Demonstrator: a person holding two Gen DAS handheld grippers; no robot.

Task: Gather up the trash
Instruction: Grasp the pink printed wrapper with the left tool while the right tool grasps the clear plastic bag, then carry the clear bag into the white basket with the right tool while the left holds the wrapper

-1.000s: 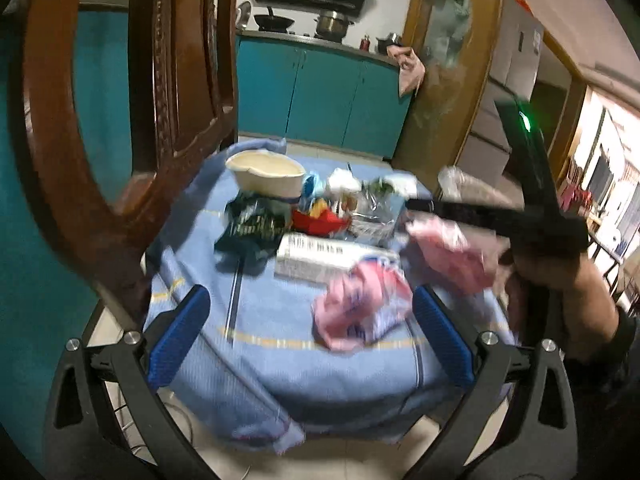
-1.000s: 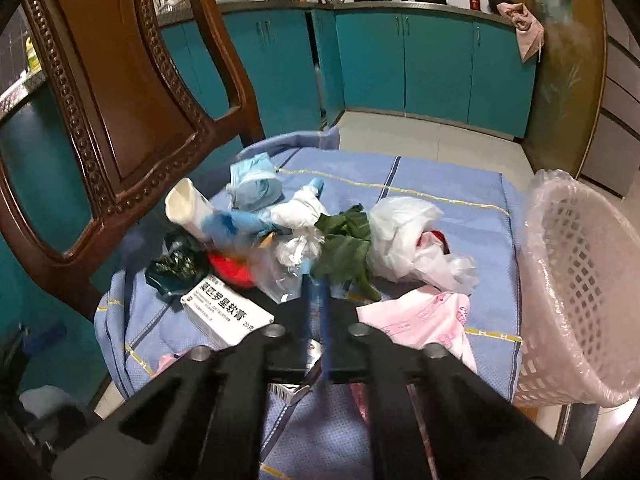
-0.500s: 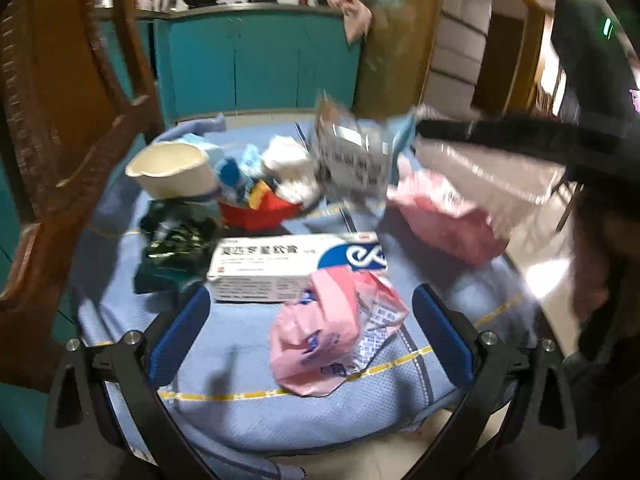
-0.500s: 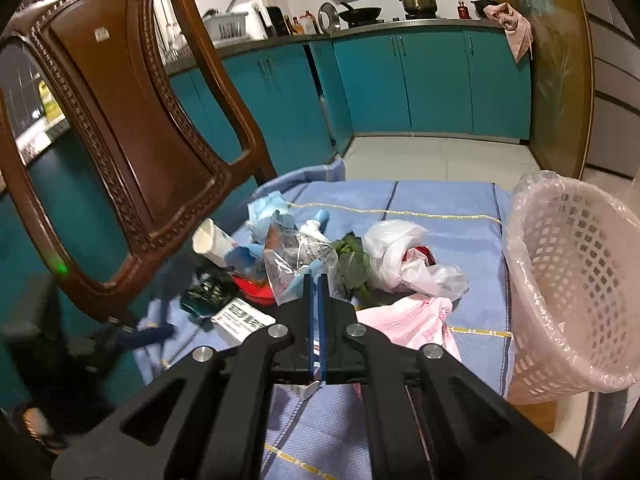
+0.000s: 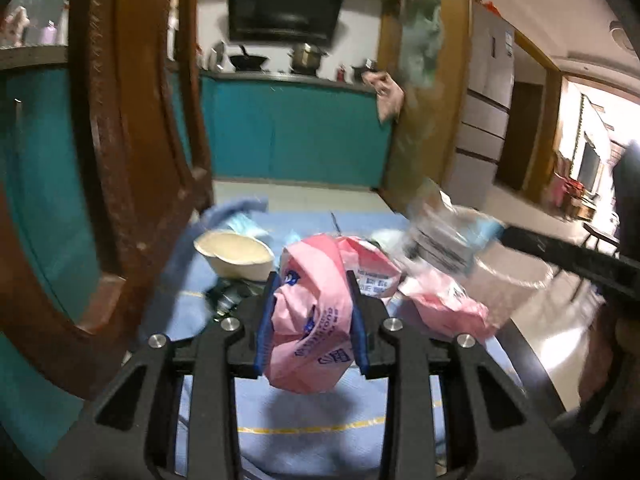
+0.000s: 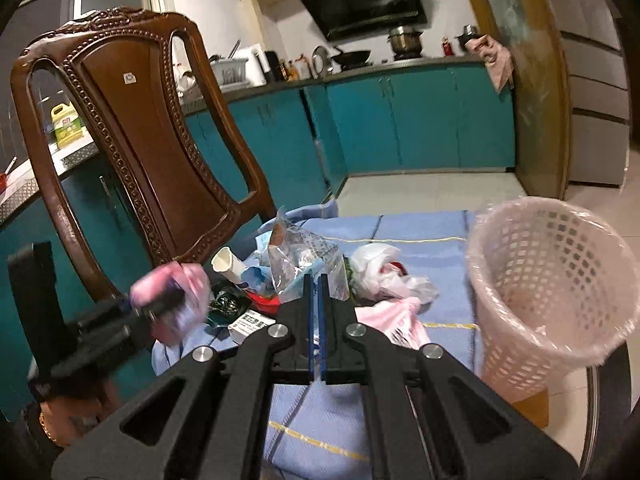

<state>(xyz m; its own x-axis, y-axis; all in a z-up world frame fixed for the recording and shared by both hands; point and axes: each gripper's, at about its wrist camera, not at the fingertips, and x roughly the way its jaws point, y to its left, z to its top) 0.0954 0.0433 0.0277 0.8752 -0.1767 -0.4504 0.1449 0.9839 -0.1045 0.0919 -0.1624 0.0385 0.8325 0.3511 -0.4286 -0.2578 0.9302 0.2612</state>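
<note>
My left gripper is shut on a crumpled pink wrapper and holds it above the blue tablecloth. It shows blurred at the left of the right wrist view. My right gripper is shut on a clear plastic bag, held above the trash pile; the bag shows blurred in the left wrist view. A white mesh basket lined with a bag stands on the table's right side. More trash lies on the cloth: a second pink wrapper, a white bag, a medicine box.
A carved wooden chair stands at the table's left. A cream bowl and a dark foil wrapper lie in the pile. Teal kitchen cabinets stand behind. The table edge drops to the tile floor at the right.
My left gripper has closed on the pink wrapper and lifted it. My right gripper has raised the clear plastic bag higher, towards the basket side.
</note>
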